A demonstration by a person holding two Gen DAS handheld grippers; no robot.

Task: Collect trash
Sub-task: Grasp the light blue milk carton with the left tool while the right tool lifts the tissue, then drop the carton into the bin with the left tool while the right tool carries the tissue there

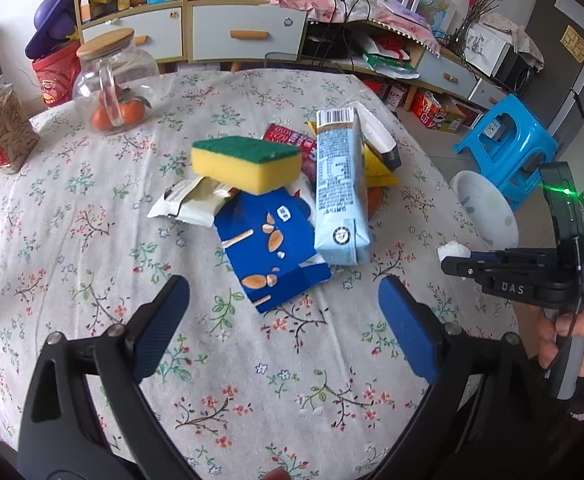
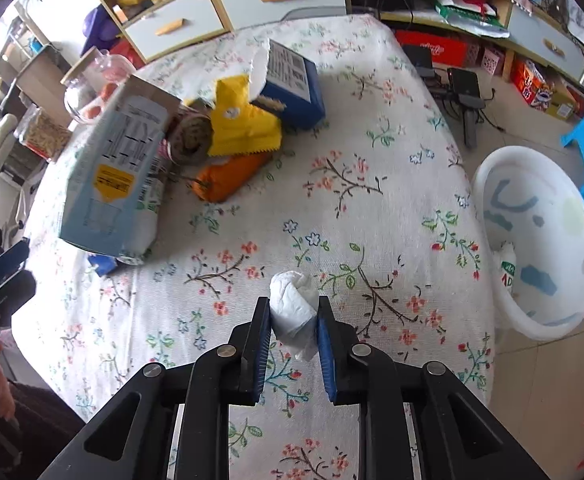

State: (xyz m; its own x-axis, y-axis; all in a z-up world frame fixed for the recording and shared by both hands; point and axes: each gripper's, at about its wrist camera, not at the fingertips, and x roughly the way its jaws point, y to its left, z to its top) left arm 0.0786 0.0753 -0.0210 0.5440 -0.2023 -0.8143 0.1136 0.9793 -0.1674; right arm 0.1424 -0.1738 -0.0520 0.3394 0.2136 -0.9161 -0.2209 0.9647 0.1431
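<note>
My right gripper (image 2: 294,304) is shut on a crumpled white tissue (image 2: 294,312) and holds it over the table's right side; the tissue also shows in the left wrist view (image 1: 452,249). My left gripper (image 1: 284,304) is open and empty, just short of a flat blue snack box (image 1: 272,248). A trash pile lies mid-table: a light-blue carton (image 1: 342,188), a yellow-green sponge (image 1: 248,162), a white wrapper (image 1: 184,204), a yellow packet (image 2: 244,120) and an orange wrapper (image 2: 232,178). A white basin (image 2: 540,240) on the floor to the right holds a small bottle (image 2: 506,270).
The floral-cloth table (image 1: 92,240) also carries a glass jar with oranges (image 1: 112,84) and a jar of seeds (image 1: 2,128) at the far left. A blue stool (image 1: 508,144) stands beyond the basin. Cabinets (image 1: 228,32) line the far wall.
</note>
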